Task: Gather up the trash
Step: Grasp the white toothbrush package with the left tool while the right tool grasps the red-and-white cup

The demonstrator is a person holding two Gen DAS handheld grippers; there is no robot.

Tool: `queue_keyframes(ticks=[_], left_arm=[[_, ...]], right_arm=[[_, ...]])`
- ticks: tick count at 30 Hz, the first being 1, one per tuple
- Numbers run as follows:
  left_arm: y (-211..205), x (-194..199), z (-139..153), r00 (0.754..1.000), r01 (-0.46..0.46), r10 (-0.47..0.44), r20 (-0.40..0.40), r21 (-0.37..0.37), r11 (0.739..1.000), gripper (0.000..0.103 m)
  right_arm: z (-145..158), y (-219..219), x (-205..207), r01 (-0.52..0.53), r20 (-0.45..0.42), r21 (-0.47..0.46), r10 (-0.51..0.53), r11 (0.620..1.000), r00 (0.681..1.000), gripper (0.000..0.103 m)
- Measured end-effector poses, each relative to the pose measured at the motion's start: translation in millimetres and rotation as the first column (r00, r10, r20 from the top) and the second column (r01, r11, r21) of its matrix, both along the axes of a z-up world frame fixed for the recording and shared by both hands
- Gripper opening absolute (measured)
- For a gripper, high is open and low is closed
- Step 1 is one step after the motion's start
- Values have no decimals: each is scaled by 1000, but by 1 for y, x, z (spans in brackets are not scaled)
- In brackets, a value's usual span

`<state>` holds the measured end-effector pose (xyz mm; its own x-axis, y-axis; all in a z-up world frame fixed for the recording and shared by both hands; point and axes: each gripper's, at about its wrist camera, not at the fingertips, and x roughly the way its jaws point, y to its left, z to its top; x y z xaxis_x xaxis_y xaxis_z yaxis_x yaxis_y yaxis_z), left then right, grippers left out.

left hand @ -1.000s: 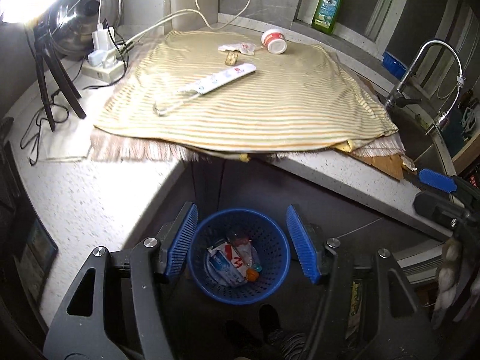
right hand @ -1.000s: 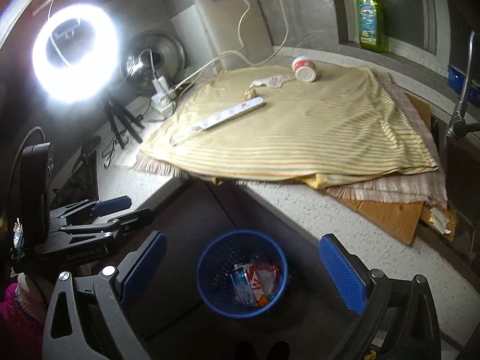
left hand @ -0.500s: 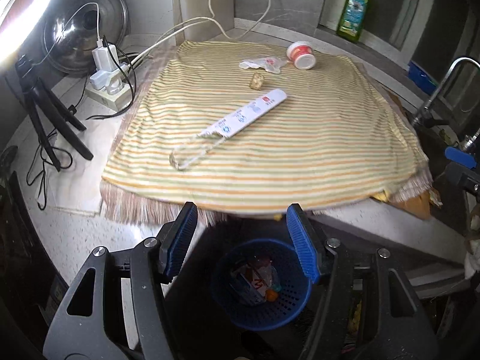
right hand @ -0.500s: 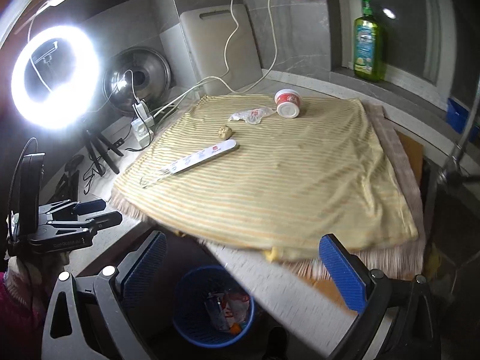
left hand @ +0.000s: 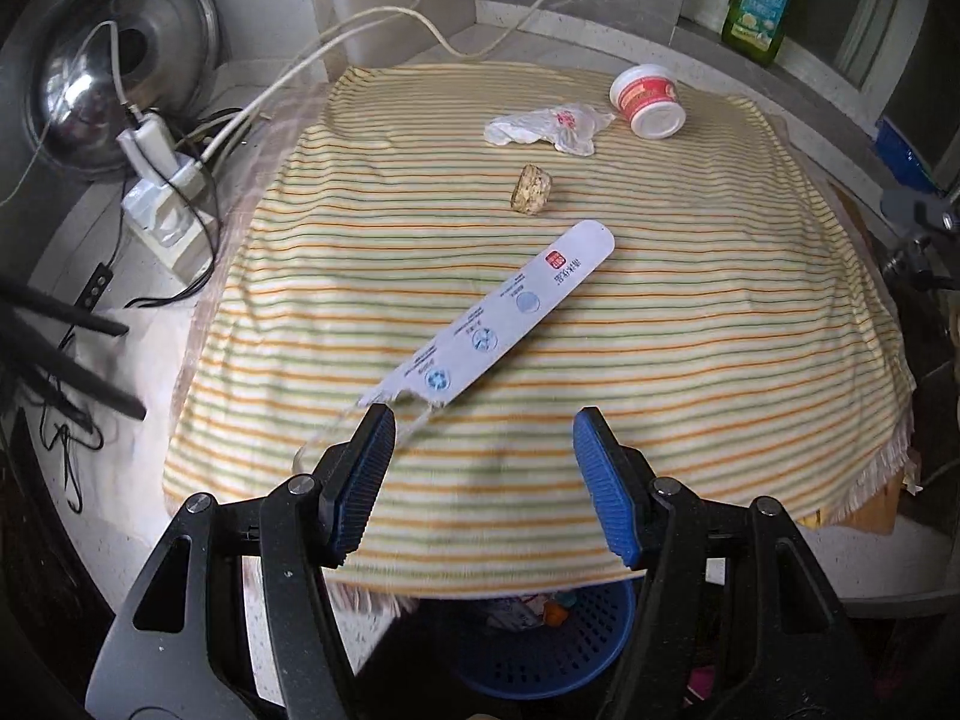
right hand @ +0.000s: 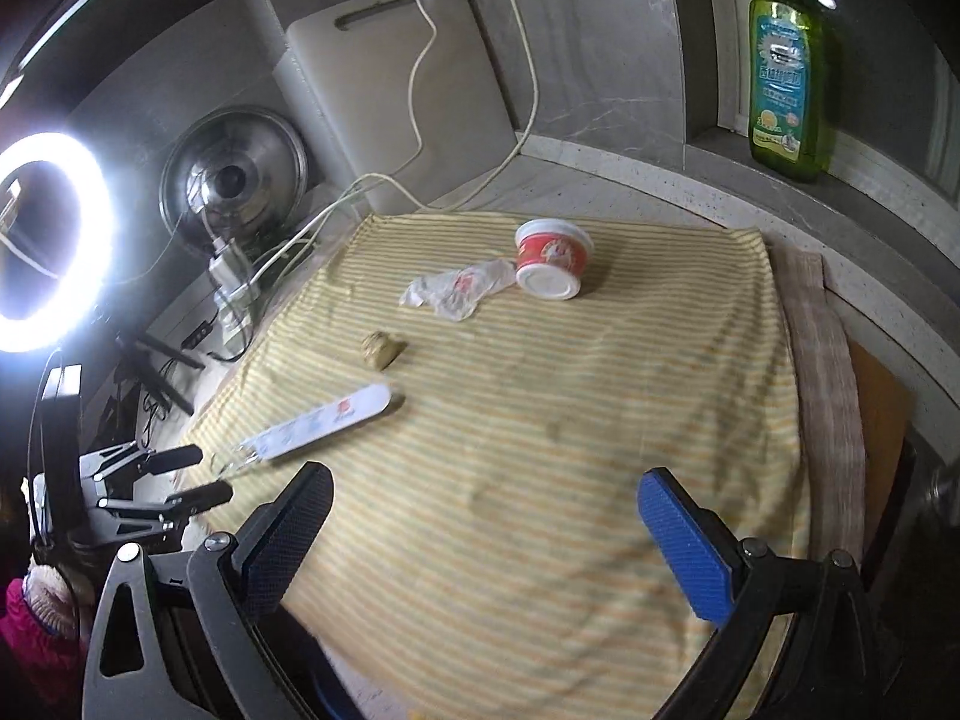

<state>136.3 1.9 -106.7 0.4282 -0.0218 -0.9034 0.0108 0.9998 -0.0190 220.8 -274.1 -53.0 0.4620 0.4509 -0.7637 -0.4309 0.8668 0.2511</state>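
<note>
Several bits of trash lie on the striped cloth (left hand: 660,312). They are a long white wrapper (left hand: 498,324) (right hand: 318,429), a small brown lump (left hand: 531,189) (right hand: 379,349), a crumpled plastic wrapper (left hand: 546,127) (right hand: 459,291) and a red-and-white cup (left hand: 648,99) (right hand: 552,258) on its side. My left gripper (left hand: 483,480) hovers open just short of the long wrapper's torn end, holding nothing. My right gripper (right hand: 486,540) is open and empty over the cloth's near part. The left gripper (right hand: 207,473) also shows at the right wrist view's left edge. Below the counter edge sits the blue trash basket (left hand: 540,648), partly hidden.
A power strip with white cables (left hand: 162,204) and a steel pot lid (left hand: 96,90) stand left of the cloth. A ring light (right hand: 42,240) on a black stand glares at far left. A green soap bottle (right hand: 789,90) stands on the back ledge. A faucet (left hand: 912,210) is at right.
Both grippers have moved forward from above the blue basket to over the cloth. The basket has slid to the bottom of the left view and out of the right view. Both stay open.
</note>
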Motion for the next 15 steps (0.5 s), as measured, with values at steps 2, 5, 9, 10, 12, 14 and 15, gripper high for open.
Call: queue_keyframes(ticks=[2, 5, 9, 10, 12, 14, 15], left_arm=[[0, 13, -6, 1000, 4, -4, -28, 8, 1000, 64], [0, 30, -14, 998, 11, -9, -56, 40, 999, 64], [-4, 51, -26, 994, 46, -38, -102, 77, 996, 64], [-5, 56, -29, 992, 58, -48, -115, 81, 995, 64], [-6, 62, -36, 989, 74, -61, -133, 95, 993, 64], [-7, 66, -42, 986, 91, -74, -152, 112, 990, 64], [-7, 68, -45, 984, 99, -79, -159, 118, 988, 64]], right_arm=[[-6, 0, 23, 1, -28, 7, -1, 1000, 1000, 103], [-14, 1, 57, 10, -81, 24, -8, 1000, 997, 101], [-22, 5, 92, 9, -129, 41, -4, 999, 992, 99], [-24, 7, 98, 5, -135, 42, 1, 999, 991, 99], [-26, 13, 111, -2, -141, 40, 8, 999, 990, 99], [-27, 17, 122, -7, -145, 38, 13, 999, 989, 99], [-28, 20, 128, -10, -148, 37, 15, 999, 989, 99]])
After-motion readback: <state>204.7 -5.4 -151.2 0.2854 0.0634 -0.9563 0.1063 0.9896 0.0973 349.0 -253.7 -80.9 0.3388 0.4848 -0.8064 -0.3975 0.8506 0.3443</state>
